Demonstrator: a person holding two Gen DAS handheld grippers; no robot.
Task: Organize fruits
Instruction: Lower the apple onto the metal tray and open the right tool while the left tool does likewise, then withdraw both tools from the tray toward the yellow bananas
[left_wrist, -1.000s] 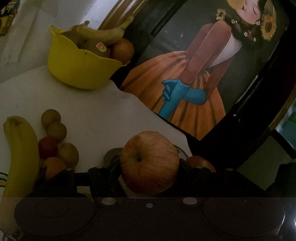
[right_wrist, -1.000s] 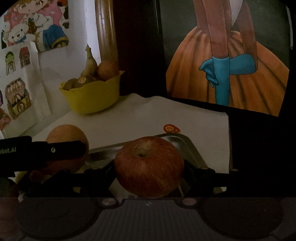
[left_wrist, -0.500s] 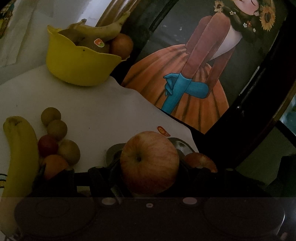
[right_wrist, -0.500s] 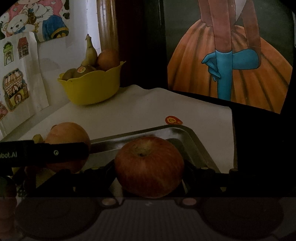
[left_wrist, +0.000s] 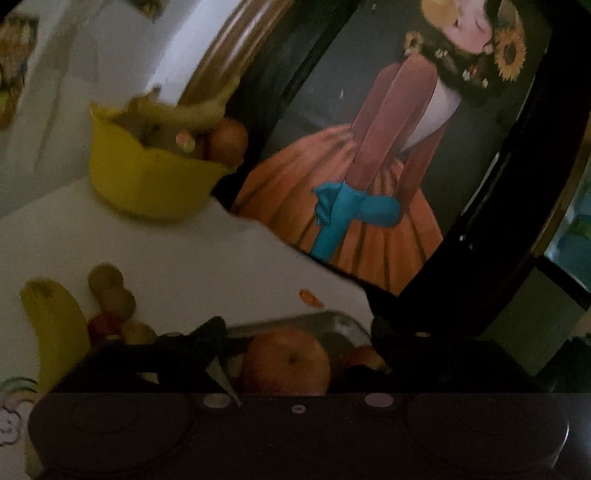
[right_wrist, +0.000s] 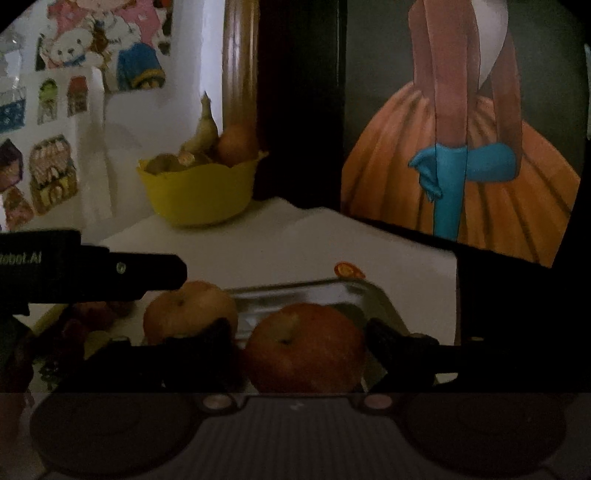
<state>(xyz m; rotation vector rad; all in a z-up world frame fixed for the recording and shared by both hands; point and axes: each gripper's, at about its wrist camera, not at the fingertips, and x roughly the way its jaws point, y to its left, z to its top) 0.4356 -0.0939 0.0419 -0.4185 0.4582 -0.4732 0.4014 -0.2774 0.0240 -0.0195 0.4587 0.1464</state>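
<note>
A red-yellow apple (left_wrist: 286, 363) rests in the metal tray (left_wrist: 332, 321), between the fingers of my left gripper (left_wrist: 299, 326). Its jaws are opening, and a gap shows on each side of the fruit. A second apple (left_wrist: 364, 356) peeks out to the right. In the right wrist view, another red apple (right_wrist: 304, 347) sits in the same tray (right_wrist: 314, 291) inside my right gripper (right_wrist: 298, 326). These jaws are opening too, with the pads just off the skin. The left gripper's black finger (right_wrist: 110, 273) reaches in above its apple (right_wrist: 188, 310).
A yellow bowl (left_wrist: 147, 184) (right_wrist: 199, 192) holding a banana, an orange and kiwis stands at the back of the white table. A banana (left_wrist: 55, 332) and several small fruits (left_wrist: 110, 291) lie left of the tray. A framed painting (left_wrist: 369, 184) leans behind the table's right edge.
Both grippers have widened and let go of their apples, which now sit lower in the tray. Both views have lifted and tilted a little.
</note>
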